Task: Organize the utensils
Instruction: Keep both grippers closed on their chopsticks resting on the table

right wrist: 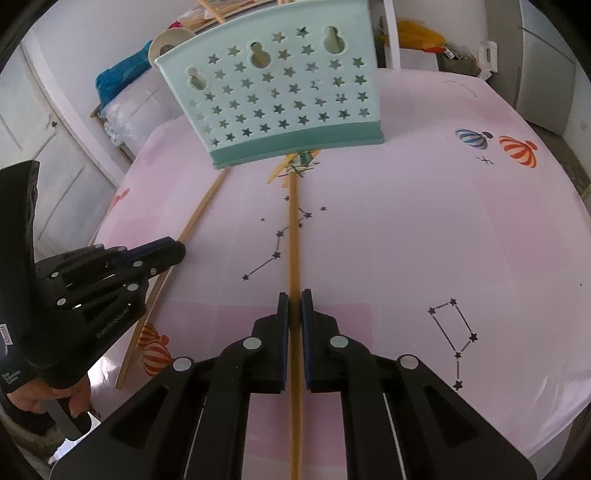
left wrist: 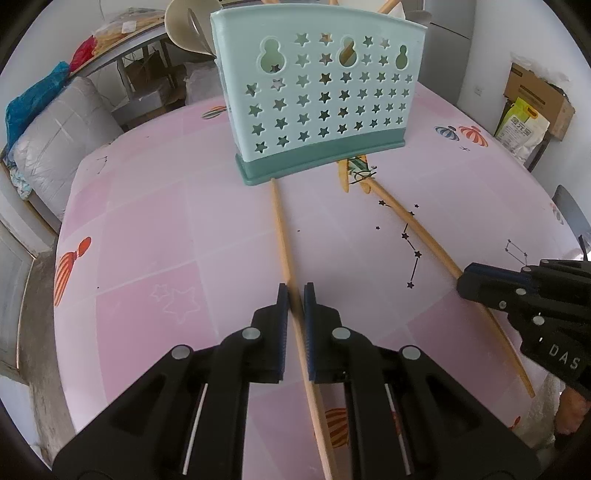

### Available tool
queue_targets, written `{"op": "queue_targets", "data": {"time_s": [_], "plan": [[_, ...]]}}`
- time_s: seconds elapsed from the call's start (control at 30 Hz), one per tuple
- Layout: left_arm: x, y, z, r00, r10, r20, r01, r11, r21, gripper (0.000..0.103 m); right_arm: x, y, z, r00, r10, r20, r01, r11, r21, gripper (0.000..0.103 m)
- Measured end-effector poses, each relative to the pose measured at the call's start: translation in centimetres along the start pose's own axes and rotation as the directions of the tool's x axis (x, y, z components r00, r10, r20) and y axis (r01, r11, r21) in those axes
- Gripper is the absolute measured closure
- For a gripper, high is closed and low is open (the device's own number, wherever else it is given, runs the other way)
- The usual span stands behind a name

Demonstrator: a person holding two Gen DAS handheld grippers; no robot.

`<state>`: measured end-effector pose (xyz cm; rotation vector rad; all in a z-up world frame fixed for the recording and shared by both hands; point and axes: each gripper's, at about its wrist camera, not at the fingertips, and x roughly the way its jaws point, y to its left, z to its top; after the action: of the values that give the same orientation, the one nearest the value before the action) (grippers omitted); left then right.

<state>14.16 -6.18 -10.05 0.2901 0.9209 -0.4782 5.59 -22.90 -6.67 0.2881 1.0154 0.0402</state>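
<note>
Now, near to far.

Left gripper (left wrist: 295, 295): its fingers are clenched on the left chopstick (left wrist: 282, 236), which lies flat on the bench (left wrist: 147, 229) and runs under the gripper toward the holder.
Right gripper (right wrist: 294, 299): its fingers are clenched on the right chopstick (right wrist: 293, 236), which also lies flat, its far tip pointing at the holder's base.
Step in hand: judged from this, both sticks are gripped and the lift comes next.
Doing it well: each grip sits around the middle of its stick, so each should lift level; tipping the far ends up comes before moving to the holder. Thin round sticks can roll or slip between flat pads, so a firm squeeze and a slow rise seem wise.
Spacing: the two grippers are near each other; the right gripper shows at the edge of the left view and the left one at the edge of the right view. Raising them together risks a knock or crossed sticks.
Holder (left wrist: 317, 92): a mint plastic caddy with star holes stands upright at the far side of the bench, and the sticks' far tips reach its base.
In the way: the holder's tall front wall; the sticks must clear its rim to drop in. Some sticks already poke out of its top.
Beyond: a cream cup (left wrist: 184, 26) behind the holder, and a box (left wrist: 532, 96) by the wall.
</note>
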Motion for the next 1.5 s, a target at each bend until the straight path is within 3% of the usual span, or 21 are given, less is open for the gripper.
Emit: {"op": "queue_targets", "data": {"time_s": [1.5], "plan": [[-0.1,-0.2,-0.1,1.0,0.014,-0.008,-0.014,1.0,0.002,0.098,-0.4,-1.5,-0.3,1.0,-0.003,0.017,0.003,0.999,0.048,0.096]]}}
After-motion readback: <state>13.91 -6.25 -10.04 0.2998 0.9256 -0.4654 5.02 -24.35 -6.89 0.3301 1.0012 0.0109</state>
